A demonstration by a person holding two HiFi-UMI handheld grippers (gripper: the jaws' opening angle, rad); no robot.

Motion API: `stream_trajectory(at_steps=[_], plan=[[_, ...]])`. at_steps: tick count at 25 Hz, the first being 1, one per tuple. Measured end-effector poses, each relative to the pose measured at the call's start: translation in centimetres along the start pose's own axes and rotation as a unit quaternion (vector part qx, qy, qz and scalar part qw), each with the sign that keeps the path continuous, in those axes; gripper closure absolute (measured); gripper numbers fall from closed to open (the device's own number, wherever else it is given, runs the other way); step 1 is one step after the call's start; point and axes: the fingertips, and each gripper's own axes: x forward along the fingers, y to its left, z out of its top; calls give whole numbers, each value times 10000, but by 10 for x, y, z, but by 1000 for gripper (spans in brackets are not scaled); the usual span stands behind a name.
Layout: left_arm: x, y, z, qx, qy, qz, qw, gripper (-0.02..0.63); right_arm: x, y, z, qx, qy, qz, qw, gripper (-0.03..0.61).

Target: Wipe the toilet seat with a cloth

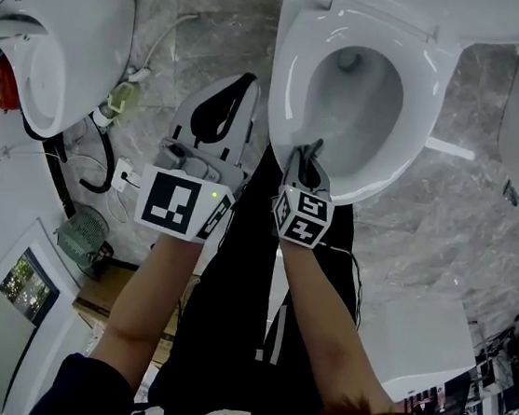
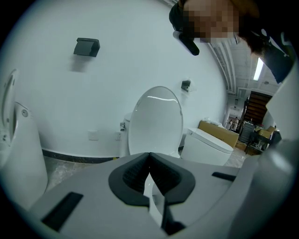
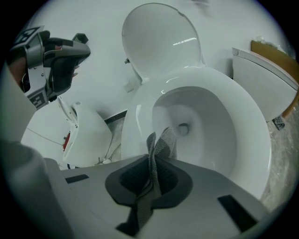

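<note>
Cloth clamped in our right gripper, we are hovering at the near rim of the toilet seat; left gripper closed, empty. Next, we judge, pressing down and sweeping.

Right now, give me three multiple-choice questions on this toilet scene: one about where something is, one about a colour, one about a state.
1. Where is the grey mesh cloth?
A. In a bucket. B. Pinched in the right gripper. C. Hung on a hook.
2. What colour is the oval plastic toilet seat?
A. Black. B. White. C. Blue.
3. How is the left gripper?
A. Shut and empty. B. Wide open. C. Shut on a brush.
Answers: 1 B, the cloth stands up between its closed jaws. 2 B, the rim shows glossy white. 3 A, its jaws meet with nothing between them.
</note>
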Motion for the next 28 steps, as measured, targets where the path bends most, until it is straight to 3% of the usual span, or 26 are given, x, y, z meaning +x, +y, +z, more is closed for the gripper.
stream_trajectory(at_steps=[11,28], plan=[[-2,13,2,-79,-19,110,9999,603,17,24,24,-834,-149,434,9955,552],[6,27,3,-183,-51,243,9995,603,38,47,60,-1590,-471,1080,9802,552]])
